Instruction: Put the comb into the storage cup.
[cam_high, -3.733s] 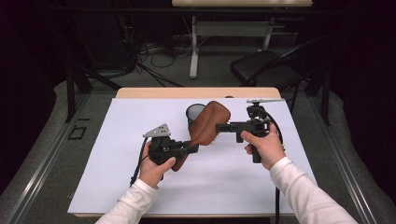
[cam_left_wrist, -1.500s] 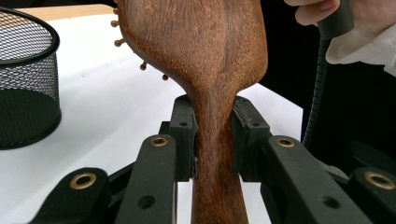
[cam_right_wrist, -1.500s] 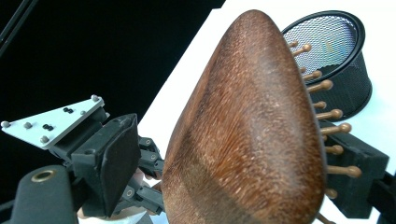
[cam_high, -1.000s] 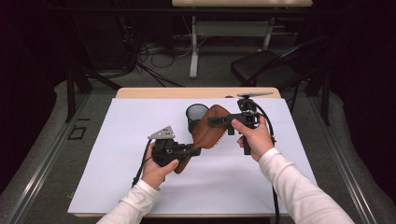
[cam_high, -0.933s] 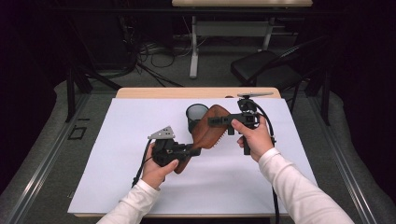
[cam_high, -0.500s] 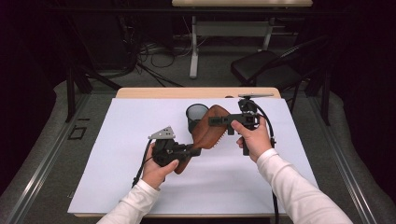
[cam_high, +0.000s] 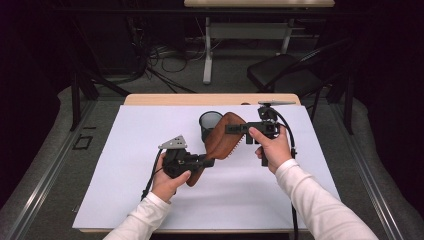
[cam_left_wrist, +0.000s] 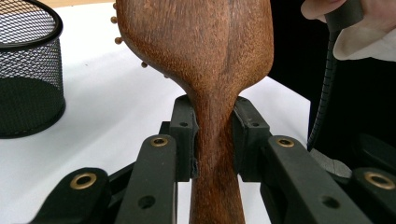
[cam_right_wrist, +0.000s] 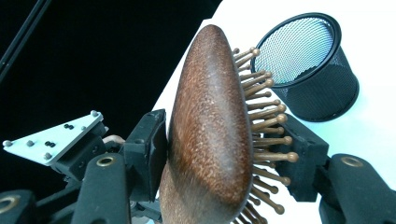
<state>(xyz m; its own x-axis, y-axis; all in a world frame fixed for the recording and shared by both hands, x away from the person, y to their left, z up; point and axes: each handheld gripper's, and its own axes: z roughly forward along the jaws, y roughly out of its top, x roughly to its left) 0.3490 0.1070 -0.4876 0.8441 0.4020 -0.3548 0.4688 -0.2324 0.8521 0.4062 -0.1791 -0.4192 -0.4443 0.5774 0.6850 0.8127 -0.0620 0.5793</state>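
Two grippers share the wooden hairbrush (cam_high: 222, 140) above the table (cam_high: 125, 200): left gripper (cam_left_wrist: 212, 135) clamped on its handle, right gripper's (cam_right_wrist: 224, 149) jaws just closing around its head. Next, probably into the mesh cup (cam_high: 210, 125).

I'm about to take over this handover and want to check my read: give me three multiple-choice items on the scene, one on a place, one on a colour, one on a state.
1. Where does the left gripper hold the wooden hairbrush?
A. on its neck, below the head
B. on its bristles
C. at the tip of the head

2. What colour is the mesh cup?
A. white
B. black
C. red

3. How does the right gripper stand to the brush head?
A. far off it
B. lying on the table
C. jaws astride it, one on the back, one on the bristle side

Key: 1 A, pads clamp the narrow neck. 2 B, dark mesh. 3 C, jaws have just been closing around the head.
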